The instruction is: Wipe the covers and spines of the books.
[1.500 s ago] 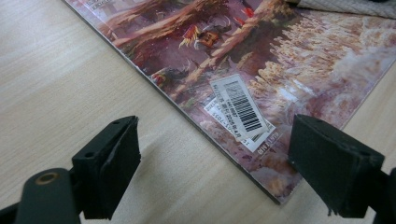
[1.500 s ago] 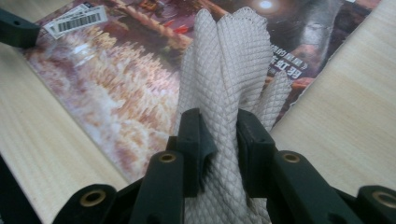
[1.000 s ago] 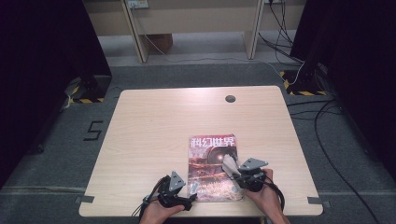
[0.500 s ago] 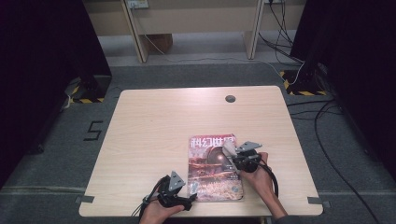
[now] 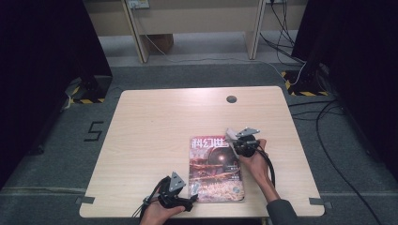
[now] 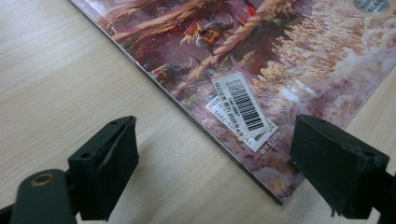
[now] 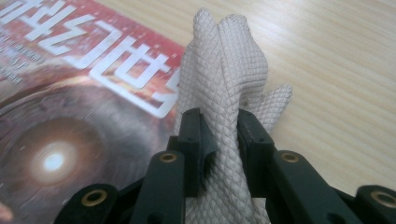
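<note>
A magazine (image 5: 213, 173) with a red and orange cover lies flat near the table's front edge, right of the middle. My right gripper (image 5: 231, 137) hovers at its far right corner, shut on a bunched white textured cloth (image 7: 229, 60) that sticks up between the jaws (image 7: 219, 130); the cover's white title (image 7: 107, 51) lies just beneath. At the magazine's near left corner, my left gripper (image 5: 193, 190) is open. Its jaws (image 6: 219, 140) stand on either side of that corner and its barcode sticker (image 6: 243, 105) without pressing on the cover (image 6: 261, 56).
The wooden table (image 5: 155, 122) has a round cable hole (image 5: 231, 99) near its far edge. Behind it stand wooden frame legs (image 5: 136, 28), with cables (image 5: 324, 117) on the floor to the right. A "5" (image 5: 94, 131) is marked on the floor to the left.
My right gripper has carried the white cloth from the magazine's near right part up along the cover to its far right corner. The left gripper has stayed where it was.
</note>
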A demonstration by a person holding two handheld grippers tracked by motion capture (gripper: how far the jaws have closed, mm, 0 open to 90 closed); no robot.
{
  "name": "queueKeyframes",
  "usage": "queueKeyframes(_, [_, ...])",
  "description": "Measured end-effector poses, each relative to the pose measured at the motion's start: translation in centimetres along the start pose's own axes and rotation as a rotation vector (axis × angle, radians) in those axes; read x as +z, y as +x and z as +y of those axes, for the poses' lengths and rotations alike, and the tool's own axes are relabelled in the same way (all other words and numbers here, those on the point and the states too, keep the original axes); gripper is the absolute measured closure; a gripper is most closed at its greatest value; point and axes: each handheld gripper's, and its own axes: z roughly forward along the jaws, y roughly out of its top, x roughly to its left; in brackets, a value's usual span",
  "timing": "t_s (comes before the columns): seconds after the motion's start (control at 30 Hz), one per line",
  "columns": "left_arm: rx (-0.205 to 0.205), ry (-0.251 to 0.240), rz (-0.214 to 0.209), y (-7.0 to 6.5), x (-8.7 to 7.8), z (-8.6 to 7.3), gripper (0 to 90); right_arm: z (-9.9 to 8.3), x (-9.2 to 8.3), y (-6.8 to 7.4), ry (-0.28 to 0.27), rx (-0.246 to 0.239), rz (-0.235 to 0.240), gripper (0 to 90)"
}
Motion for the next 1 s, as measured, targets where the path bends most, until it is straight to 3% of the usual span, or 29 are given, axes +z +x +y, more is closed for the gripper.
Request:
queueKeyframes(0.27, [0.001, 0.000, 0.002, 0.0, 0.0, 0.0, 14.4, 0.8, 1.0, -1.1, -0.016, 0.042, -0.019, 74.4])
queueKeyframes(0.43, [0.000, -0.001, 0.001, 0.0, 0.0, 0.0, 14.4, 1.0, 1.5, -1.8, -0.030, 0.076, -0.006, 74.4])
queueKeyframes(0.63, [-0.003, -0.002, -0.001, 0.0, 0.0, 0.0, 14.4, 1.1, 1.6, -2.0, -0.037, 0.078, -0.003, 76.1])
queueKeyframes(1.0, [0.000, -0.006, 0.000, 0.0, 0.0, -0.1, 14.4, 0.8, 0.1, -2.8, -0.086, 0.127, 0.022, 77.6])
